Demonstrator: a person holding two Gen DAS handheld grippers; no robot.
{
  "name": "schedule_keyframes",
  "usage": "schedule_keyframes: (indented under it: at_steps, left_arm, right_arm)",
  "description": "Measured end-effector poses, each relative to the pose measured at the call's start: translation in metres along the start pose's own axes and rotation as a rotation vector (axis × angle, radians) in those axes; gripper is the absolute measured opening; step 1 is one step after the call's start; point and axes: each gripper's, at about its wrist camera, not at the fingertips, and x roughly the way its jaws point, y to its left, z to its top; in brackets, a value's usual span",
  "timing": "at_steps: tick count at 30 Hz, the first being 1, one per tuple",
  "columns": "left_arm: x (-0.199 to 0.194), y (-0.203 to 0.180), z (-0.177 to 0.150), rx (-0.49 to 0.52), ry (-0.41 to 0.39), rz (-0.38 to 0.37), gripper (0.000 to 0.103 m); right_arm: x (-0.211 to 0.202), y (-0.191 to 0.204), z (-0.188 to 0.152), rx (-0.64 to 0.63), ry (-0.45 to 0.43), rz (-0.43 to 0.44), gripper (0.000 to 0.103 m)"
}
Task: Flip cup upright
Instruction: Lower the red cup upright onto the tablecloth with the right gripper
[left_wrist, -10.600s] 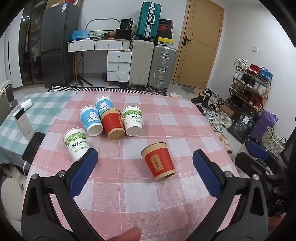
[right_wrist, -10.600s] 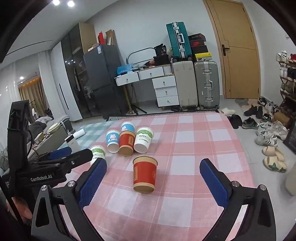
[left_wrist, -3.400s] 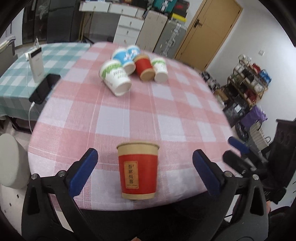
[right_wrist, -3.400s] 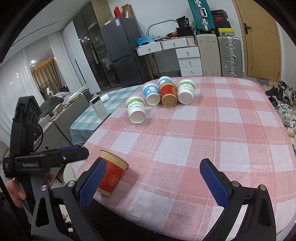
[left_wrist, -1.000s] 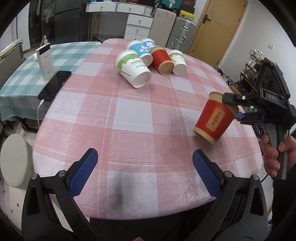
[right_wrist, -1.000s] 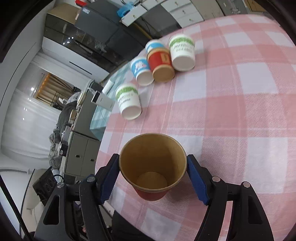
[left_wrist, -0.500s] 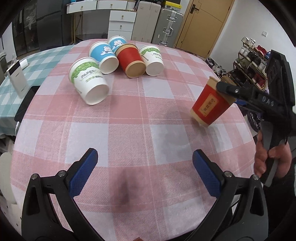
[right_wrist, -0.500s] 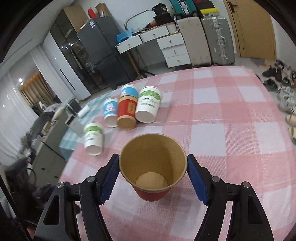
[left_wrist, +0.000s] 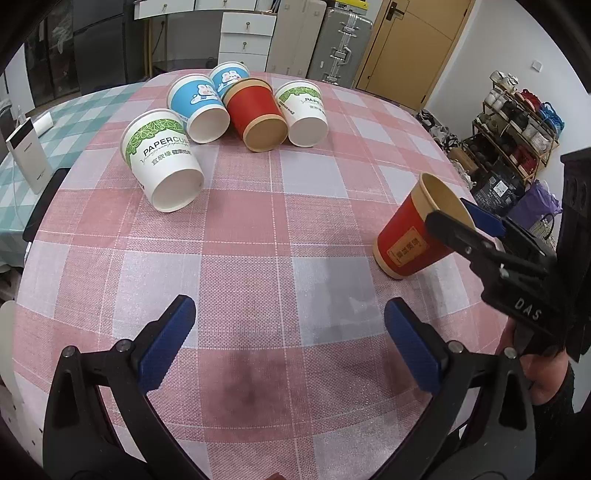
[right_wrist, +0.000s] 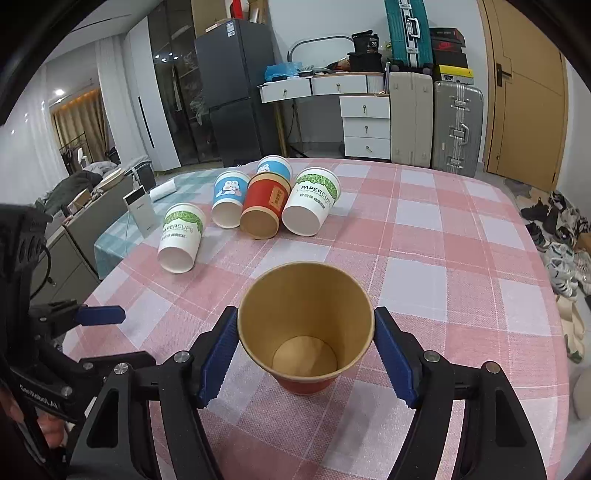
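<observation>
Here five cups (right_wrist: 260, 208) lie tipped, one red cup (right_wrist: 306, 328) gripped.

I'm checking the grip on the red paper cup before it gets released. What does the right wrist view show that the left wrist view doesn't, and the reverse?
Only the right wrist view looks into the red paper cup: empty, brown inside, with the right gripper shut on its rim from both sides.

Only the left wrist view shows the cup's outer wall and its tilt, base at the pink checked tablecloth, and the open, empty left gripper.

Both show the five paper cups lying on their sides at the far end.
</observation>
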Motion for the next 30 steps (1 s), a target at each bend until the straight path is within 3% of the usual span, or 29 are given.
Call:
schedule_keyframes:
  at_steps: [13,14,16,19,23,30]
  left_arm:
    - [-0.026,-0.005,-0.006,0.014,-0.046,0.011,0.102]
    - [-0.029,-0.006,-0.007,0.019,-0.053,0.014,0.102]
    - [-0.036,-0.008,-0.009,0.019,-0.062,0.014,0.102]
    - [-0.045,-0.010,-0.011,0.026,-0.086,0.013,0.102]
    - [-0.059,-0.016,-0.010,0.039,-0.115,0.013,0.102]
    - [-0.082,-0.030,-0.003,0.062,-0.202,0.036,0.102]
  right_arm:
    - [0.013,0.006,-0.008,0.000,0.049,0.002,0.074]
    - [0.012,0.007,-0.009,-0.001,0.051,0.008,0.075]
    - [0.008,0.010,-0.012,-0.010,0.057,0.011,0.088]
    - [-0.004,0.014,-0.016,-0.028,0.051,0.002,0.089]
    - [-0.029,0.015,-0.017,-0.019,0.014,-0.003,0.090]
    - [-0.083,0.005,-0.008,0.078,-0.102,0.019,0.100]
